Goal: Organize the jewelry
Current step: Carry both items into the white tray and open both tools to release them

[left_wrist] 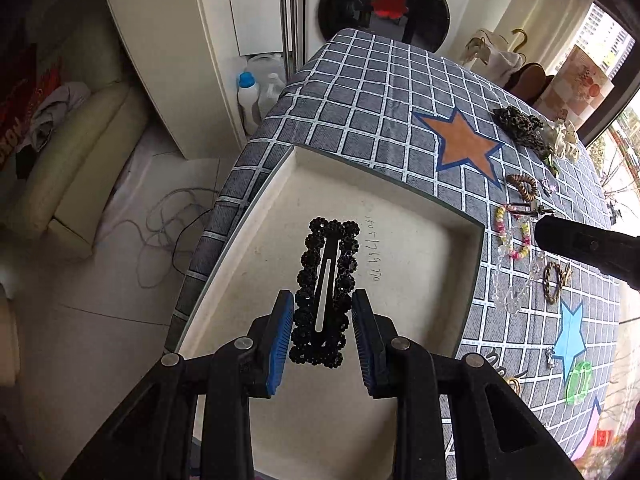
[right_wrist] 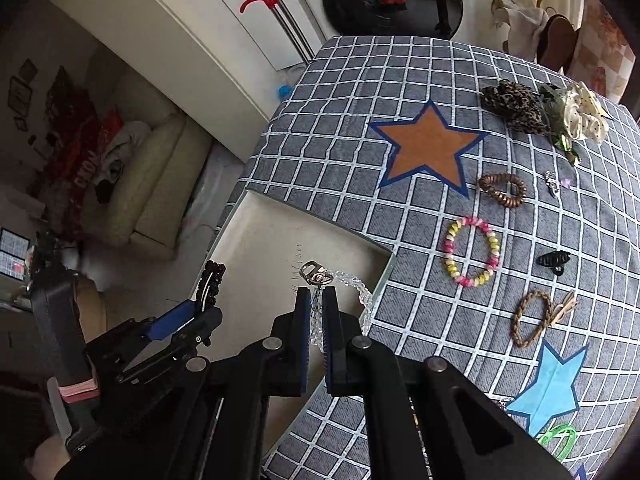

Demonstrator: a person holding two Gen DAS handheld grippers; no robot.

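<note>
Left gripper [left_wrist: 323, 322] clamps black beaded hair clip [left_wrist: 325, 276] by long edges, jaws part-open around it, clip hanging over white tray [left_wrist: 400, 216], likely for drop-in. Right gripper [right_wrist: 316, 312] pinched nearly shut on clear crystal chain [right_wrist: 352, 284], clasp over tray's corner. Beaded bracelet [right_wrist: 472, 251] and other pieces wait on checked cloth [right_wrist: 360, 80].

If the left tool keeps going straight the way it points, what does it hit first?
Probably the tray floor: the left tool, holding the black hair clip, points down into it. Depth is unclear.
</note>
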